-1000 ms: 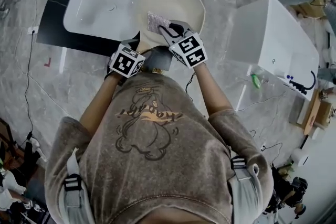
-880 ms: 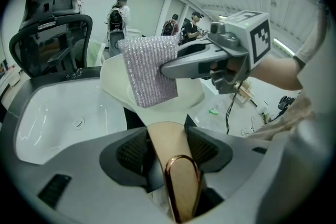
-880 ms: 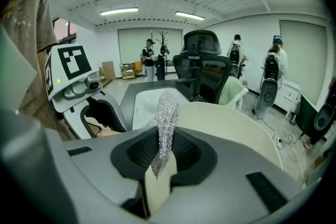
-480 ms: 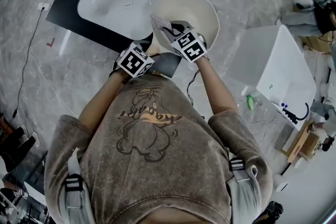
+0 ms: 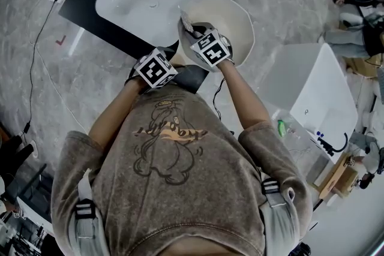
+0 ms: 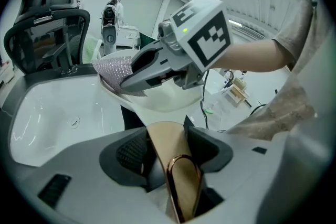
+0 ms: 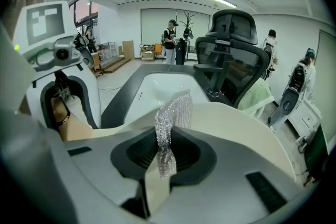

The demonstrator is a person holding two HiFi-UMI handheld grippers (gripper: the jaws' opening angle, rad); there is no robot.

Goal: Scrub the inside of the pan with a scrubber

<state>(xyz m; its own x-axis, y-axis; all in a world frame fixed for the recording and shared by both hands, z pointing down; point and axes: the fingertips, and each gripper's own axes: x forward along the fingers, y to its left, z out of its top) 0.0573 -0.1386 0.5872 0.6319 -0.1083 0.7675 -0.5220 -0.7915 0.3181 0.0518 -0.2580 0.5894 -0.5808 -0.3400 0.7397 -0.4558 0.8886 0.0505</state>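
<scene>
Left tongs (image 6: 169,150) clamp the seemingly stiff pan (image 5: 234,21) by its handle (image 6: 181,183); right tongs (image 7: 167,153) pinch the soft-looking mesh scrubber (image 7: 172,115) at the pan's rim.

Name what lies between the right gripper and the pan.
Only the silvery mesh scrubber, clamped by the right gripper, before the cream round pan; right gripper view.

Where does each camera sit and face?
Head view: above the person, looking down on pan, sink, left arm, right arm, torso.
Left gripper view: on left claw, along the pan handle toward the right claw and arm.
Right gripper view: on right claw, past the scrubber toward the sink; left claw at left.
Shared: both gripper views show scrubber, pan, sink.
</scene>
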